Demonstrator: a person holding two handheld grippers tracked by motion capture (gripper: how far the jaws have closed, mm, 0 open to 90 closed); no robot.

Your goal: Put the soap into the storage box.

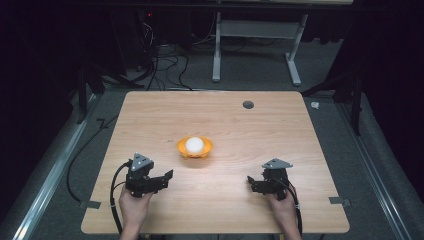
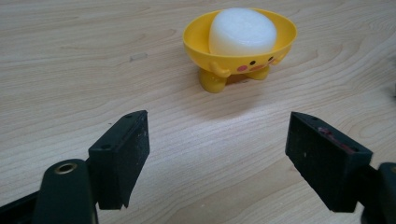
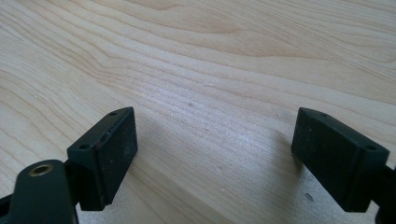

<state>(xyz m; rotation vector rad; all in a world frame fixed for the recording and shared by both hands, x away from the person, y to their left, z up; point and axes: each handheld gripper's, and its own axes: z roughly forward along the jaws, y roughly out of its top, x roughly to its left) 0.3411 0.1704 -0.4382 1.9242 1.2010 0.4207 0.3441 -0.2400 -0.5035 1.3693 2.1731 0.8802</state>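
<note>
While a white ball [image 1: 194, 144] sits in the yellow bowl [image 1: 182, 149] mid-desk [image 1: 225, 120], left gripper [image 1: 167, 177] and right gripper [image 1: 249, 182] flank it nearer the person, both released

Wooden table [image 1: 225, 120], light grain, rounded corners, takes up middle of room. Small dark round hole [image 1: 248, 104] near far edge, right of centre. Grey tape tabs stuck off near corners: one left [image 1: 90, 204], one right [image 1: 340, 201]. Metal rail [image 1: 50, 180] runs along floor on left, loose black cable [image 1: 85, 150] snaking between it and table. Behind table, messy tangle of cables [image 1: 165, 65] and white stand legs [image 1: 295, 55]. Tiny red light [image 1: 148, 14] in dark back there. Bit of white scrap [image 1: 314, 105] on floor by far right corner, can't tell what.
</note>
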